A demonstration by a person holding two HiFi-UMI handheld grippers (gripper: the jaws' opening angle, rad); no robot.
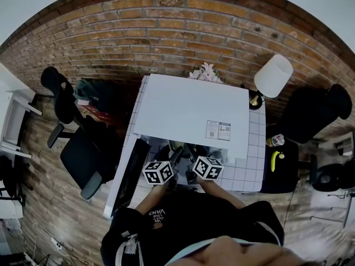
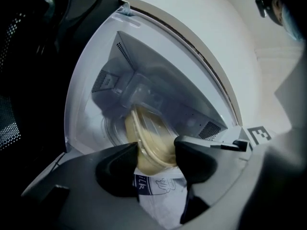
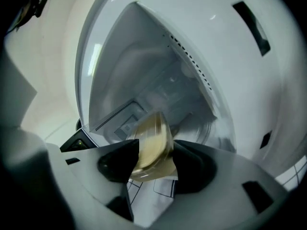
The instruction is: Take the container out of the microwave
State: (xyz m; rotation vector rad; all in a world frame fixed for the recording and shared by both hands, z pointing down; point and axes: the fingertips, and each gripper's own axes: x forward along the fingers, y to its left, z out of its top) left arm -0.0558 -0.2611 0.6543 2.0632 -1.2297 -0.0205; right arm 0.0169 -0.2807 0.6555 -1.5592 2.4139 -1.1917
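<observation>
Pinching clear plastic container (image 2: 149,140), cream contents: left gripper (image 2: 156,163) and right gripper (image 3: 154,159) both clamped on its edges at microwave (image 1: 188,107) mouth. Probably light, thin-walled, slippery; hold rims, keep level.

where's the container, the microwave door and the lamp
container (image 2: 152,145), left gripper view, middle of its yellowish body
microwave door (image 1: 131,173), head view, dark inner face of the open door
lamp (image 1: 273,75), head view, middle of the white shade

"VANS" on the black sweatshirt (image 1: 186,218)
</observation>
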